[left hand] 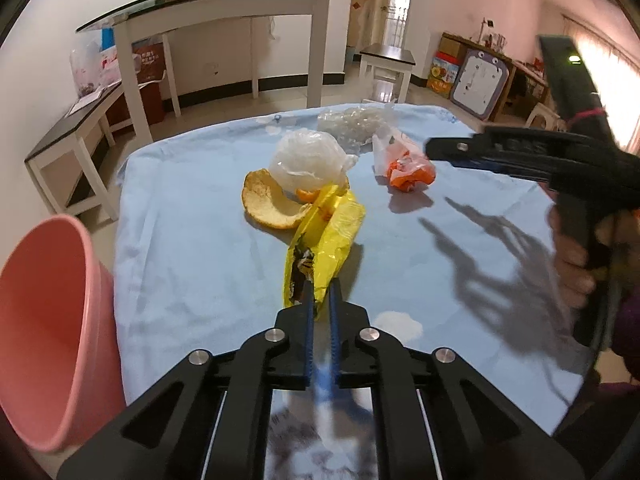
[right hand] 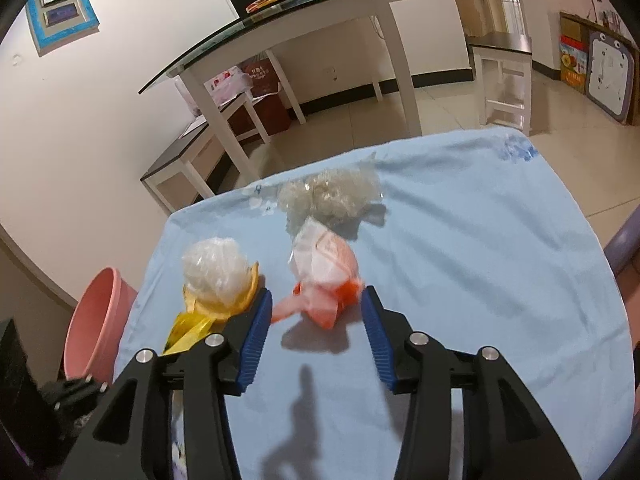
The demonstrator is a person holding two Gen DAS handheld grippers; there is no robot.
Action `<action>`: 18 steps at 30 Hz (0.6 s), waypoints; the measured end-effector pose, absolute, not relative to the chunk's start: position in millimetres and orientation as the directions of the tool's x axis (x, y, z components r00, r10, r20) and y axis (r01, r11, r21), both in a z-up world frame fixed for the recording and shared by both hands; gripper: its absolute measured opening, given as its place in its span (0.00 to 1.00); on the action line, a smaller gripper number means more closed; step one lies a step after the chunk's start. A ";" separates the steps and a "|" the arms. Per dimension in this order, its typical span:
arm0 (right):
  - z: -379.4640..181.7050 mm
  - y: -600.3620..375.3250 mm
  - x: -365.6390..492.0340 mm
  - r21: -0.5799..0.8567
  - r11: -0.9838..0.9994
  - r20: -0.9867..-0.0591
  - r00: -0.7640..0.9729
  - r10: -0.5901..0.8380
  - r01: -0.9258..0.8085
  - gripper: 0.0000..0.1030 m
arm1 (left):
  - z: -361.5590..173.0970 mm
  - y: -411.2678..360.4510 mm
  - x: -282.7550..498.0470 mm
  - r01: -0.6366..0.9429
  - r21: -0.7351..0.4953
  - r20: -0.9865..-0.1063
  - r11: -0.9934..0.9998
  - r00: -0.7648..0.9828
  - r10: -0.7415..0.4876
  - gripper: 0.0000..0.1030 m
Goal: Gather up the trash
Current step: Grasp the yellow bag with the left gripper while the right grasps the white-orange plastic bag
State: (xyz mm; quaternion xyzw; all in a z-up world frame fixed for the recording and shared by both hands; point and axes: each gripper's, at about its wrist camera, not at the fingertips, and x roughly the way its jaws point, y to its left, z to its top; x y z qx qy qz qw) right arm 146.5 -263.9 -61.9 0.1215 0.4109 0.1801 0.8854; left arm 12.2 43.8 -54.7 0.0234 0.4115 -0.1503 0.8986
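On the light blue tablecloth [left hand: 192, 240] lie a yellow wrapper [left hand: 328, 240], an orange peel [left hand: 266, 204], a white crumpled plastic wad [left hand: 306, 158], an orange-and-white plastic bag [left hand: 404, 164] and clear crinkled plastic [left hand: 352, 122]. My left gripper [left hand: 320, 288] is shut on the near end of the yellow wrapper. In the right wrist view my right gripper [right hand: 316, 312] stands open just short of the orange-and-white bag [right hand: 326, 276], pads apart from it. The right gripper [left hand: 436, 150] also shows at the right of the left wrist view, held by a hand [left hand: 576, 256].
A pink bin [left hand: 44, 332] stands off the table's left edge, also seen as the pink bin [right hand: 94, 320] in the right wrist view. Behind the table are a white glass-topped table [left hand: 224, 4], a low bench [left hand: 80, 132], a stool [left hand: 386, 60] and a tiled floor.
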 end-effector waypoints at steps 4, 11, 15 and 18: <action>-68.0 -255.7 161.6 0.346 0.911 -0.697 0.589 0.409 -0.224 0.46 | -48.2 49.0 0.7 0.250 -0.122 -0.734 0.961 0.629 -0.256 0.05; -80.7 -249.7 171.3 0.320 0.921 -0.731 0.560 0.389 -0.222 0.44 | -39.2 56.0 -12.4 0.198 -0.171 -0.719 0.965 0.645 -0.260 0.05; -80.5 -251.7 167.7 0.316 0.920 -0.735 0.554 0.391 -0.231 0.31 | -38.1 60.0 -16.8 0.161 -0.202 -0.718 0.966 0.647 -0.258 0.05; -77.9 -254.1 158.7 0.309 0.920 -0.735 0.554 0.391 -0.241 0.30 | -37.4 61.2 -20.9 0.138 -0.215 -0.713 0.967 0.655 -0.252 0.05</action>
